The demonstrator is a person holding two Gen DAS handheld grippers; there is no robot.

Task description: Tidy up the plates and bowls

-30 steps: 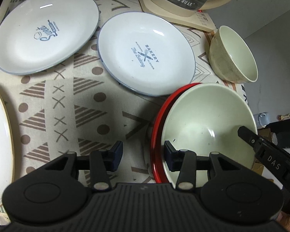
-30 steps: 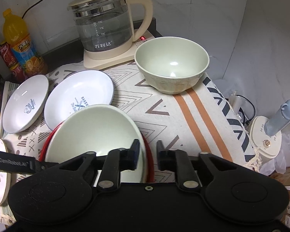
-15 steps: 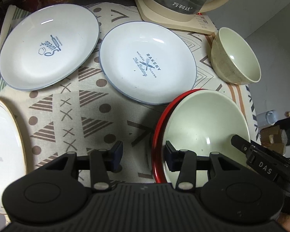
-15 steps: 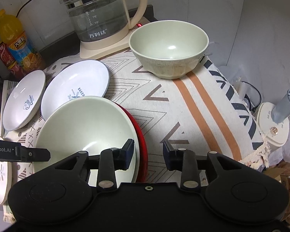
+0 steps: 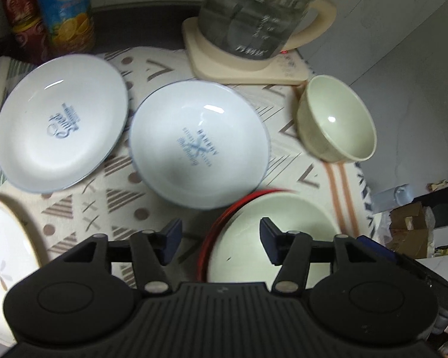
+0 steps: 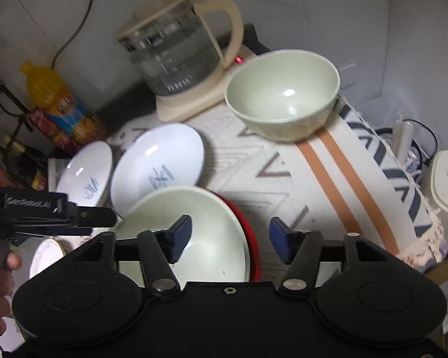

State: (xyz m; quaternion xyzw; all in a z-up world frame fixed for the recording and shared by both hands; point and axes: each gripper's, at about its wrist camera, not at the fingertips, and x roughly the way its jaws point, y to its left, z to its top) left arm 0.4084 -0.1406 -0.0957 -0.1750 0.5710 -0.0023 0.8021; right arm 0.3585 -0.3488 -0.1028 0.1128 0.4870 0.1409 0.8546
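Observation:
A pale green bowl (image 5: 271, 223) sits nested in a red plate (image 5: 218, 232) near the table's front; they also show in the right wrist view, bowl (image 6: 200, 223) and red plate (image 6: 248, 232). My left gripper (image 5: 219, 240) is open above their left rim. My right gripper (image 6: 230, 237) is open above their right rim. A second, deeper green bowl (image 5: 337, 122) (image 6: 283, 95) stands at the back right. Two white plates with blue print, one (image 5: 59, 122) at left and one (image 5: 200, 146) in the middle, lie flat. A white gold-rimmed plate (image 5: 6, 253) lies at the left edge.
A glass kettle on a cream base (image 5: 254, 26) (image 6: 179, 59) stands at the back. An orange drink bottle (image 6: 50, 95) and cans (image 5: 18, 12) stand at the back left. The table's right edge (image 6: 403, 179) drops to a floor with clutter.
Both grippers have pulled back and up from the nested bowl and plate. Both have opened wider. The views are blurred by motion.

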